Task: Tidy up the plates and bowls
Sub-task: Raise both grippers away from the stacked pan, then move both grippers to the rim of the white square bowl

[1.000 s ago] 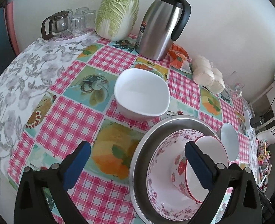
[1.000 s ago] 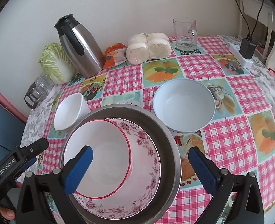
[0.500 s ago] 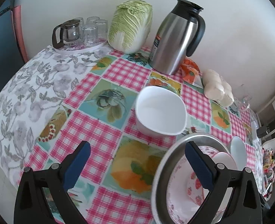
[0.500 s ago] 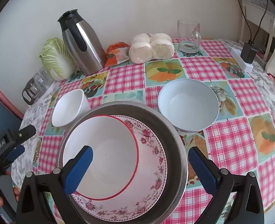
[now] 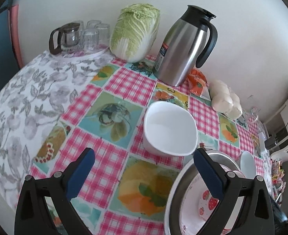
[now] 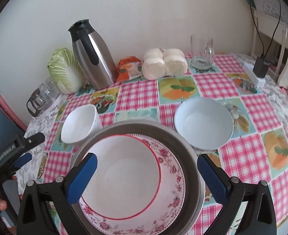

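Observation:
A steel basin (image 6: 191,156) holds a floral-rimmed plate (image 6: 169,201) with a red-rimmed white bowl (image 6: 124,180) in it. A squarish white bowl (image 6: 79,124) stands left of the basin and a pale blue bowl (image 6: 203,123) to its right. My right gripper (image 6: 147,176) is open above the basin, empty. My left gripper (image 5: 144,173) is open and empty, left of the basin (image 5: 183,176), just short of the squarish white bowl (image 5: 169,129). The left gripper also shows in the right wrist view (image 6: 22,150).
Along the wall stand a steel thermos jug (image 5: 185,47), a cabbage (image 5: 134,31), a tray of glasses with a small glass pot (image 5: 79,37), an orange packet (image 6: 129,68), bagged buns (image 6: 163,62) and a glass mug (image 6: 201,51). A power strip (image 6: 255,74) lies far right.
My left gripper has pulled back left, away from the basin, so the squarish white bowl now sits ahead of it. My right gripper has drawn back slightly. Both stay open.

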